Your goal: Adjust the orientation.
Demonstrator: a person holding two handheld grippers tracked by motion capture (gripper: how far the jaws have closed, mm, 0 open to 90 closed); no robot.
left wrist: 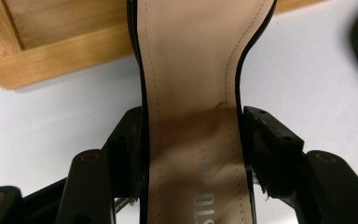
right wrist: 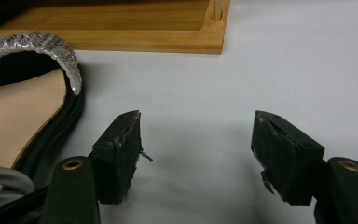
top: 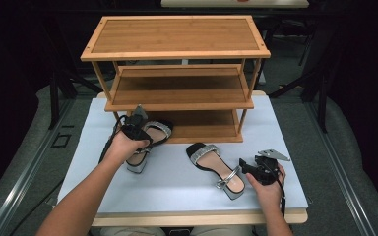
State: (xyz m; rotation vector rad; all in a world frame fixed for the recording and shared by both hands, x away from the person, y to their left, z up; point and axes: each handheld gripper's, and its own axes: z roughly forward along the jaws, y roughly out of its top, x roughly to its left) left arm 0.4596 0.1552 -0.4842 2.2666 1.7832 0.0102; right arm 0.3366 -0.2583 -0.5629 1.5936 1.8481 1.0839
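Note:
A black sandal (top: 158, 130) with a silver strap and tan insole (left wrist: 191, 70) is in my left gripper (top: 142, 140), whose jaws press on both sides of its waist (left wrist: 193, 140). Its toe reaches over the front edge of the wooden rack's lowest shelf (top: 202, 132). The matching sandal (top: 215, 166) lies flat on the white table in front of the rack, toe toward it. My right gripper (top: 245, 169) rests just right of that sandal's heel. In the right gripper view its jaws (right wrist: 198, 135) stand open with bare table between them and the sandal (right wrist: 18, 107) to the left.
The three-shelf wooden rack (top: 177, 37) stands at the back of the white tabletop (top: 285, 142). Its lowest shelf's corner (right wrist: 209, 42) is close ahead of my right gripper. Dark floor and metal frames surround the table.

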